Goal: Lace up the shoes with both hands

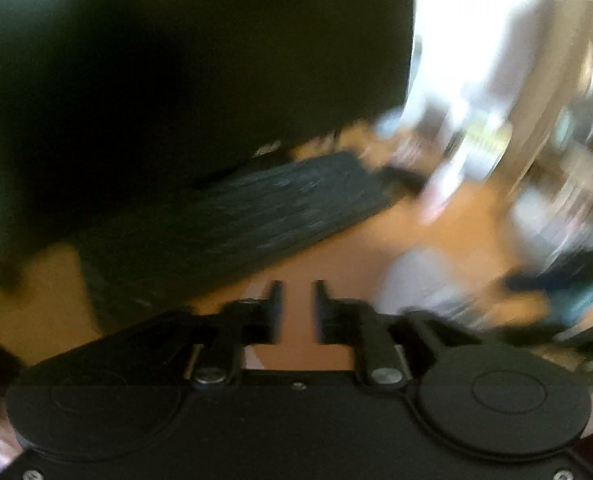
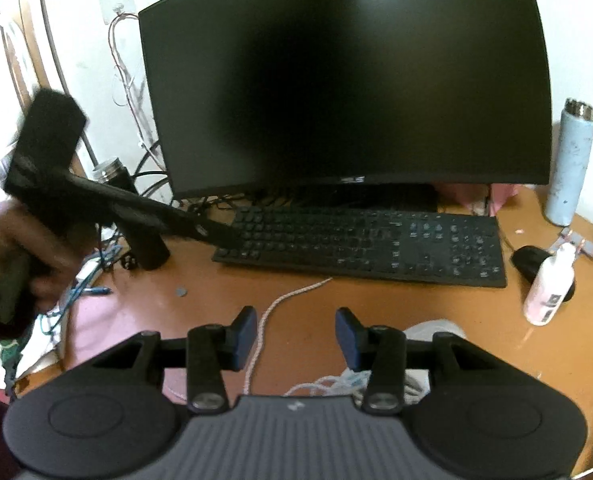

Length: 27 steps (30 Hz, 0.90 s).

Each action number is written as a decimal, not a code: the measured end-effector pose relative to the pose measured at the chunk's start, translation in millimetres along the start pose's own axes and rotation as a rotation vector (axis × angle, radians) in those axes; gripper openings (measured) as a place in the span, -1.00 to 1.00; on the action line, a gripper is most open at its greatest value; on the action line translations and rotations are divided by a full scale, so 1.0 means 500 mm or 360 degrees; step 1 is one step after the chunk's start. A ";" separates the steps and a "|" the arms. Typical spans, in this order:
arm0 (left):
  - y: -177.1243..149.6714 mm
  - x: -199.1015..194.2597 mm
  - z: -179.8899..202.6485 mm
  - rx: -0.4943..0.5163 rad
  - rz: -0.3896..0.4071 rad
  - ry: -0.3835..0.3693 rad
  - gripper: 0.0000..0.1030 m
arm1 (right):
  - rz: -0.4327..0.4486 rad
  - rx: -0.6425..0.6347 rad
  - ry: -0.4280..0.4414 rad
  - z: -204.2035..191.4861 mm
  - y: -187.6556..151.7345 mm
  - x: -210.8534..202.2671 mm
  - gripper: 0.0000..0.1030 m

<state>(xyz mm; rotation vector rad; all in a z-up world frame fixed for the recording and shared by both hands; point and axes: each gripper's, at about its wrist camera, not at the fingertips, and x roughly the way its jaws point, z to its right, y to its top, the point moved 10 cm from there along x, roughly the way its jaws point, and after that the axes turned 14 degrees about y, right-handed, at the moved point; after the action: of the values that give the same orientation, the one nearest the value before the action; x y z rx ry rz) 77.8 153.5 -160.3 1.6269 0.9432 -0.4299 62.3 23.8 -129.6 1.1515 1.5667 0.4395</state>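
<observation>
A white-and-pink lace (image 2: 282, 302) lies loose on the orange desk (image 2: 376, 320), running from near the keyboard back under my right gripper (image 2: 296, 334). That gripper is open; the lace passes just beside its left pad (image 2: 245, 338), untouched. A white shoe (image 2: 432, 327) shows partly behind the right finger, with a bunch of pale laces (image 2: 336, 384) below. In the blurred left wrist view my left gripper (image 1: 296, 306) is open over bare desk, nothing between its fingers; a pale blur (image 1: 416, 280) to its right may be the shoe. From the right wrist view, a hand (image 2: 12, 264) holds the left gripper (image 2: 224, 236) above the keyboard's left end.
A dark monitor (image 2: 336, 80) and black keyboard (image 2: 368, 240) fill the back of the desk. A black mouse (image 2: 530, 260), white bottle (image 2: 548, 292) and pale blue flask (image 2: 570, 160) stand at right. Cables (image 2: 128, 80), a dark flask (image 2: 112, 172) and a blue pen (image 2: 96, 291) crowd the left.
</observation>
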 end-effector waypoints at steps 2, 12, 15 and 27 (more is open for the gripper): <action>-0.016 0.064 0.020 0.0143 -0.0045 0.0052 -0.25 | -0.0020 0.0024 -0.0012 0.004 -0.013 -0.001 -0.13; -0.032 0.242 0.030 0.0180 -0.0293 -0.0032 -0.41 | -0.0054 0.0198 -0.0208 0.051 -0.070 -0.055 -0.04; -0.036 0.238 0.038 0.0142 -0.0345 -0.0111 -0.93 | -0.0036 0.0255 -0.0254 0.065 -0.080 -0.068 -0.03; 0.041 -0.024 0.144 0.0180 0.0060 -0.0482 -0.97 | 0.0400 0.0927 -0.0003 0.148 -0.065 -0.104 -0.03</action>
<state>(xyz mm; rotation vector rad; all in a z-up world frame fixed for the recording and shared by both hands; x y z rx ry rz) 100.7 81.2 -159.0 1.6216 0.6695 -0.6927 111.3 -55.5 -151.9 1.8041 1.6010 0.1388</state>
